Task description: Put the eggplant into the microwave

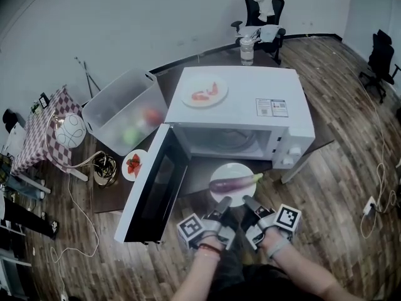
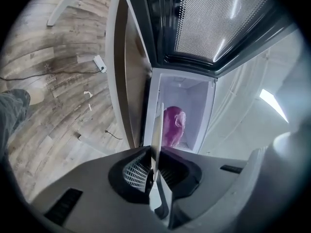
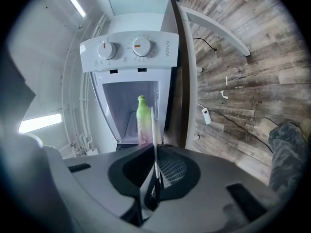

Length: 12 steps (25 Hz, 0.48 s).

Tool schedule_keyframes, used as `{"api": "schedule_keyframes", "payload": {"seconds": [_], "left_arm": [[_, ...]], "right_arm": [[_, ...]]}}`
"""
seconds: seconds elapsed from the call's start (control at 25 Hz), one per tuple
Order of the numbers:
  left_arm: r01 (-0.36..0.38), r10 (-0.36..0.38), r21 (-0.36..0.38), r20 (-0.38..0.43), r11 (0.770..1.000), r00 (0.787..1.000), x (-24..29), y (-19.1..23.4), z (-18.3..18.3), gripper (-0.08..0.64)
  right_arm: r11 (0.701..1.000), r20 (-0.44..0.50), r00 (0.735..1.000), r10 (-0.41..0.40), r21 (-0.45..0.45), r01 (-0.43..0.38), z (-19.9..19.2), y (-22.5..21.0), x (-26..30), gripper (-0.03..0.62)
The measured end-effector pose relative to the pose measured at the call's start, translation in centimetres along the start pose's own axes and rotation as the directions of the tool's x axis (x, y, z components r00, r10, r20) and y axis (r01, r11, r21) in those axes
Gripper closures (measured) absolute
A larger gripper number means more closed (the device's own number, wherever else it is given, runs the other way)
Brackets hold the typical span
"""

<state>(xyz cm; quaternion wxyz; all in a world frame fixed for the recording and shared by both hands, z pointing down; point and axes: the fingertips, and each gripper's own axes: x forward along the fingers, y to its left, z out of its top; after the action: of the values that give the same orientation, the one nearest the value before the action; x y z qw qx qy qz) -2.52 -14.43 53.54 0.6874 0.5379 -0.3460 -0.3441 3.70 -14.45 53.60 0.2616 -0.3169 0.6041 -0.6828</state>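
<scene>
A purple eggplant (image 1: 234, 182) with a green stem lies on a white plate (image 1: 232, 169), held just in front of the open white microwave (image 1: 250, 115). Its door (image 1: 153, 187) swings out to the left and the cavity (image 1: 222, 140) looks empty. My left gripper (image 1: 223, 203) is shut on the plate's near rim, and my right gripper (image 1: 249, 201) is shut on the rim beside it. In the left gripper view the plate (image 2: 156, 125) runs edge-on from the gripper (image 2: 154, 166), eggplant (image 2: 172, 125) beyond. The right gripper (image 3: 155, 169) view shows the plate (image 3: 154, 125) edge-on and the eggplant's stem (image 3: 142, 111).
A plate of red food (image 1: 205, 91) sits on top of the microwave. To the left are a clear plastic bin (image 1: 125, 110) and a small plate of strawberries (image 1: 133, 164). A bottle (image 1: 247, 50) stands behind the microwave, with office chairs (image 1: 263, 11) farther back. Cables trail over the wood floor.
</scene>
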Motion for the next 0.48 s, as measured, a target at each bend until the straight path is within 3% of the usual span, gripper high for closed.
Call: {"api": "schedule_keyframes", "payload": {"seconds": [0.48], "left_arm": [[0.002,-0.002,0.000,-0.019,1.000,1.000,2.8,-0.9,2.8,0.523]], "right_arm": [[1.000,0.032,0.999,0.003,0.002,-0.003,1.8,0.6,3.4,0.566]]}}
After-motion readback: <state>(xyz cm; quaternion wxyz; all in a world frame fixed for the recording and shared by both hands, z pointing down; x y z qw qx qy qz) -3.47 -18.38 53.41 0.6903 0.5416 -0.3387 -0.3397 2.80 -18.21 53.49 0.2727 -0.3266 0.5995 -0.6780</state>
